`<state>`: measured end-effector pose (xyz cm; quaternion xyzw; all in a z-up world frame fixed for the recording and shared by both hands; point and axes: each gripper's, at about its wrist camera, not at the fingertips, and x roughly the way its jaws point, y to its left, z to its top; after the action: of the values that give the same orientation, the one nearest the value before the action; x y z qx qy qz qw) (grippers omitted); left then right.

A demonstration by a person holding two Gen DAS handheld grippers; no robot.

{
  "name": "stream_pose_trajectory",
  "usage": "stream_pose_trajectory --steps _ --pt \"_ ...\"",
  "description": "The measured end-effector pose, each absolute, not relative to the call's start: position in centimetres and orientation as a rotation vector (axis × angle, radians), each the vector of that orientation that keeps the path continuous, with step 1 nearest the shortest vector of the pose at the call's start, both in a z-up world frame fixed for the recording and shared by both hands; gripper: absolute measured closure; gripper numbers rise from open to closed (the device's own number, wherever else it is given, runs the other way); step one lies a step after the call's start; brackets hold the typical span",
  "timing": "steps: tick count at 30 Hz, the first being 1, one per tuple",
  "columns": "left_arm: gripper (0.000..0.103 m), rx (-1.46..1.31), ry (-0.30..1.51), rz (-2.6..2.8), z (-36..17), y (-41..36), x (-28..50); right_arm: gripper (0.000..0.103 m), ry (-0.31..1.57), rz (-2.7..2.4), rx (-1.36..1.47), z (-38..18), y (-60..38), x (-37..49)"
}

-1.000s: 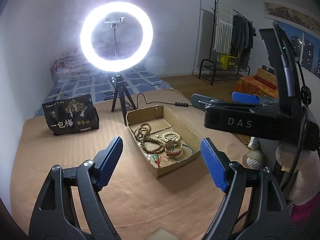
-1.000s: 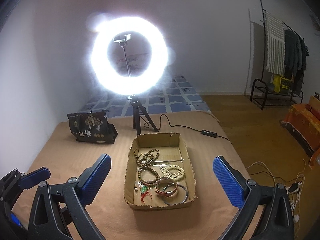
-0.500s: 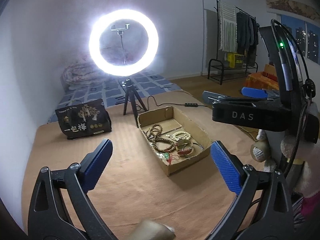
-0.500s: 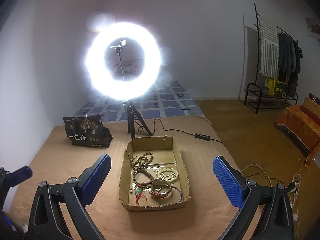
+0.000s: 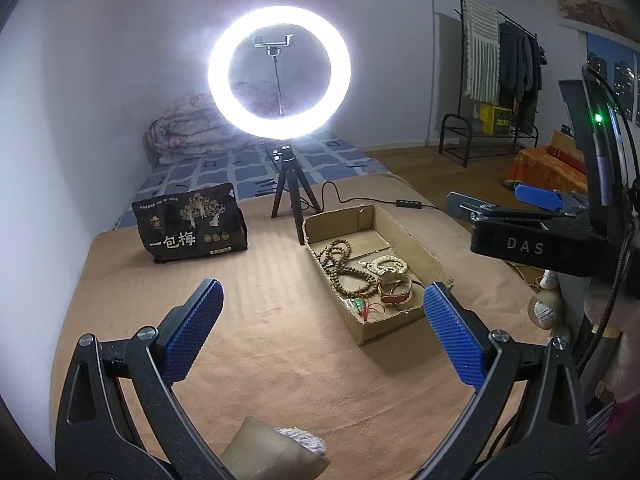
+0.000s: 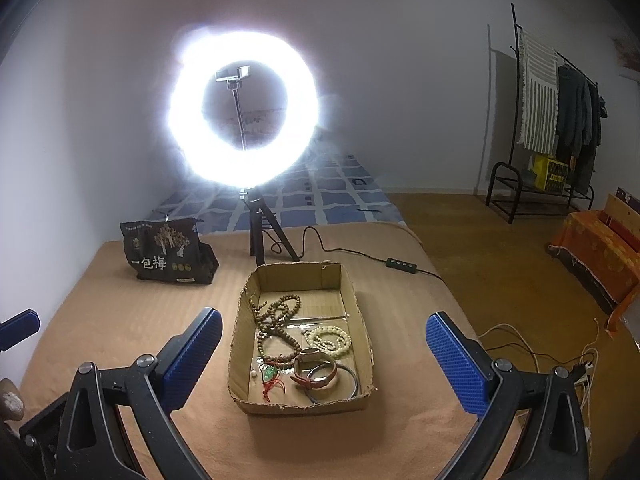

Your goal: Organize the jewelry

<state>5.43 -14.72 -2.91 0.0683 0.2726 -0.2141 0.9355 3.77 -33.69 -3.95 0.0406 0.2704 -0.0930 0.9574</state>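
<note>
- All the jewelry lies in the cardboard box (image 6: pixel 362 312) near the right edge of the bed (image 6: pixel 132 320); nothing loose shows on the blanket
- Both left gripper (image 5: pixel 322 316) and right gripper (image 6: pixel 320 344) hover with jaws spread, holding nothing
- Wooden beads (image 6: pixel 276 320), white bracelet (image 6: pixel 330 338), watch (image 6: pixel 316 372) and bangle (image 6: pixel 352 376) overlap in a heap: either gathered already, or awaiting sorting

Both wrist cameras hover above the blanket's (image 5: pixel 280 360) near edge, left one angling rightward, sharing the cardboard box (image 5: pixel 394 326) (image 6: pixel 304 404) and ring light (image 5: pixel 279 72) (image 6: pixel 244 106).
</note>
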Motion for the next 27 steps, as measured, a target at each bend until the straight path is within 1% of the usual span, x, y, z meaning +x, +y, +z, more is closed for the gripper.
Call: stream_pose_trajectory --steps 27 --pt "0.001 0.126 0.556 -0.453 -2.53 -15.09 5.09 0.0 0.557 -0.183 0.074 -4.17 -33.5 3.82"
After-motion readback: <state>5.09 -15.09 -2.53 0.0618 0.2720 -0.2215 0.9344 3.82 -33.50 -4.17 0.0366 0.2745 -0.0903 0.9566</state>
